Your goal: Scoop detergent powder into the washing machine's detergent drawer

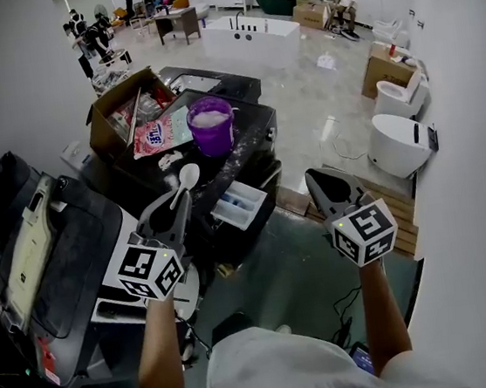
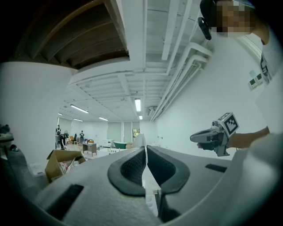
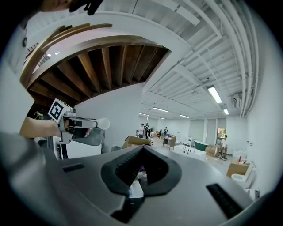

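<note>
Filling the tub (image 1: 215, 141), powder (image 1: 209, 119) sits just behind the open drawer (image 1: 243, 204), so the left gripper (image 1: 180, 200), clamped on a spoon (image 1: 188, 176) pointed at both, looks ready to scoop, while the right gripper (image 1: 315, 180) hangs aside, closed, empty.

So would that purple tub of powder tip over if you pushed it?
Probably not: the purple tub looks nearly full of powder, so likely heavy. Its open top could spill some if shoved hard.
</note>
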Demonstrator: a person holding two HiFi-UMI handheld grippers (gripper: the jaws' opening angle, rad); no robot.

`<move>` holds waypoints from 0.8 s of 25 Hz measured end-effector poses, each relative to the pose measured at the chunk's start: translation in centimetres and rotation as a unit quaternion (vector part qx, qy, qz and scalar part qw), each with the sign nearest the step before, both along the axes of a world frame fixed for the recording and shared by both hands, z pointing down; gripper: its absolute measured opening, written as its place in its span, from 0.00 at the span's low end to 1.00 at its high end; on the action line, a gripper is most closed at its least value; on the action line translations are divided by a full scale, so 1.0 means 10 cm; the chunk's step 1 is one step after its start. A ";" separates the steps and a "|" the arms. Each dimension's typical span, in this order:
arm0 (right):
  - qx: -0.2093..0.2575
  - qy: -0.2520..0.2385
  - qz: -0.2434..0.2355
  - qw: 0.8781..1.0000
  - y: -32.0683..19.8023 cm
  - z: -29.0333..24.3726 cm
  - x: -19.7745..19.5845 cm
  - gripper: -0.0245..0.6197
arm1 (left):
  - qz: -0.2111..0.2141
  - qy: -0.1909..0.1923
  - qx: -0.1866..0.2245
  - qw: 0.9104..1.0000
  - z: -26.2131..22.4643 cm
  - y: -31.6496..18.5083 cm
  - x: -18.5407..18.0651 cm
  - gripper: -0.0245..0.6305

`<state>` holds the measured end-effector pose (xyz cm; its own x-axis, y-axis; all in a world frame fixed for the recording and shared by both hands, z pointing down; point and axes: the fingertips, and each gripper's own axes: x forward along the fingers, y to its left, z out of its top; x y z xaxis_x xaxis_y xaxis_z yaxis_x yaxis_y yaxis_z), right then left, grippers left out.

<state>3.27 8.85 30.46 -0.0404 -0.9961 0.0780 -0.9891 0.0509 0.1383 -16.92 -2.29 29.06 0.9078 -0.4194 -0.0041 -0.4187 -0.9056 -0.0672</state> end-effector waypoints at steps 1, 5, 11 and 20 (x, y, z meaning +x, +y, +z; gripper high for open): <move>0.000 -0.004 -0.004 1.000 -0.01 0.01 0.02 0.04 | 0.000 -0.001 -0.003 1.000 0.02 -0.02 0.02 0.06; -0.013 0.000 -0.013 1.000 -0.15 0.14 0.12 0.04 | -0.001 -0.004 -0.009 1.000 0.10 -0.17 0.15 0.06; -0.028 0.003 -0.016 0.999 -0.61 0.25 0.34 0.04 | -0.005 -0.016 -0.014 1.000 0.21 -0.66 0.41 0.06; -0.029 0.024 0.000 0.999 -1.79 0.12 0.84 0.04 | 0.009 -0.023 -0.034 0.999 0.26 -1.94 0.94 0.06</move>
